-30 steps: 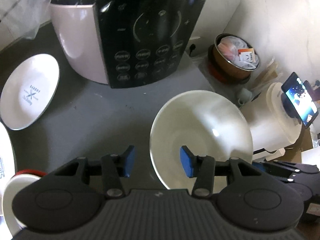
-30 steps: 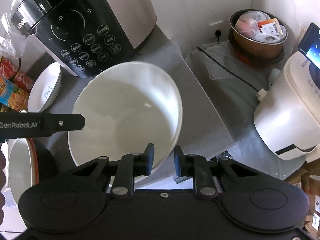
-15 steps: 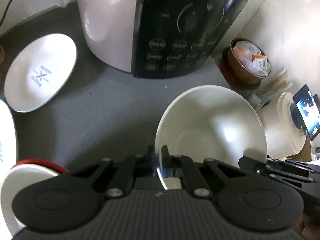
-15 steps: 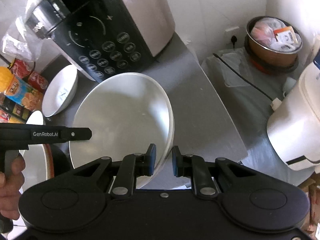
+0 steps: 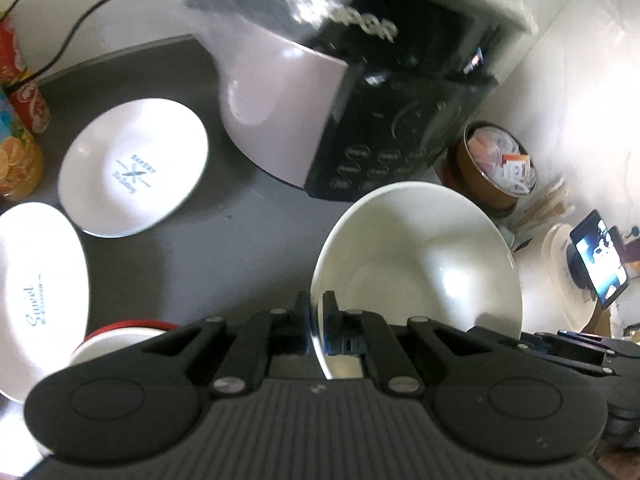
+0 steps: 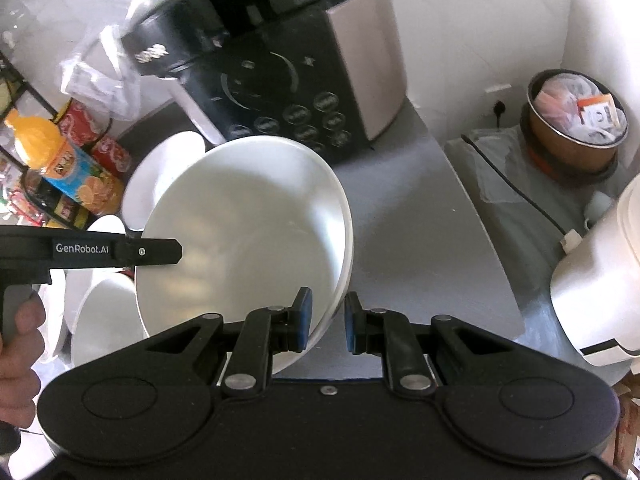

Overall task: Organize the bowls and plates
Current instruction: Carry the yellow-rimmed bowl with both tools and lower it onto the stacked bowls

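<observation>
A large white bowl hangs tilted above the grey counter, held from both sides. My left gripper is shut on its near-left rim. My right gripper is shut on the opposite rim of the same bowl, with the wall pinched between the blue pads. In the right wrist view the left gripper's black finger reaches the bowl's left rim. Two white printed plates lie on the counter to the left. A red-rimmed white bowl sits under the left gripper's body.
A big black-and-pink cooker with a plastic bag on top stands just behind the bowl. Cans and a juice bottle crowd the far left. Right of the counter edge are a brown pot of packets, a cable and a white appliance.
My left gripper has shut on the bowl's rim. Both grippers have risen with the bowl, and more of the plates and cooker now shows.
</observation>
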`<state>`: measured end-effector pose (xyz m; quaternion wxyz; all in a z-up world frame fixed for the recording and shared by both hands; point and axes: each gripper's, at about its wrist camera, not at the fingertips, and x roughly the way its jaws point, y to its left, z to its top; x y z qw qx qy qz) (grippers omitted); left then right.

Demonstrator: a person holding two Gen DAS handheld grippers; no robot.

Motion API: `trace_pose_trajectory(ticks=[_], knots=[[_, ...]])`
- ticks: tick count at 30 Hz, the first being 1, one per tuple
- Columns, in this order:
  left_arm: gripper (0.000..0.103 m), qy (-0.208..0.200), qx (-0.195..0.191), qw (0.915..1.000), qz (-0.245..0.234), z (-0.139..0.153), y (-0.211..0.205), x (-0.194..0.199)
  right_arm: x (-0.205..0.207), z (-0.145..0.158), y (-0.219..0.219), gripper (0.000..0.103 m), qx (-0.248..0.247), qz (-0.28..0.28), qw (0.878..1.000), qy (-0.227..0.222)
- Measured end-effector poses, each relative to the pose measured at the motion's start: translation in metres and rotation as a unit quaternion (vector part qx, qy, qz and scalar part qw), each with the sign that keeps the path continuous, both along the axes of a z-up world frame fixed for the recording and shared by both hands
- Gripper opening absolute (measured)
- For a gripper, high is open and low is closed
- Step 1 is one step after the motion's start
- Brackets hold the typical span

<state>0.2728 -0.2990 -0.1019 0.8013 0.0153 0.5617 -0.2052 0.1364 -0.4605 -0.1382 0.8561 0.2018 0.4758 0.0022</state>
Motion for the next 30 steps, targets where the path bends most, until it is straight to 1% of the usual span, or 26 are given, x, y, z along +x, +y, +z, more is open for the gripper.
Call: trace_pose_trajectory(ticks=[8, 12, 17, 23, 30], knots=[[0.005, -0.013, -0.019, 0.9993, 0.030, 0.028, 0.042, -0.004, 0.006, 0.027, 0.028, 0.018, 0.004, 0.031, 0.999, -0.018], [0.005, -0.013, -0.028, 0.9984, 0.048, 0.036, 0.065, -0.004, 0.012, 0.036, 0.044, 0.019, 0.002, 0.055, 0.998, -0.027], [0.005, -0.014, -0.027, 0.9967, 0.075, 0.040, 0.088, -0.006, 0.021, 0.045, 0.066, 0.019, -0.001, 0.082, 0.996, -0.032], [0.005, -0.012, -0.017, 0.9951, 0.097, 0.044, 0.114, -0.006, 0.031, 0.052, 0.085, 0.020, 0.022, 0.099, 0.994, -0.034], [0.005, -0.002, -0.019, 0.9955, 0.092, 0.043, 0.136, -0.010, 0.034, 0.053, 0.101, 0.020, 0.023, 0.125, 0.992, -0.027]])
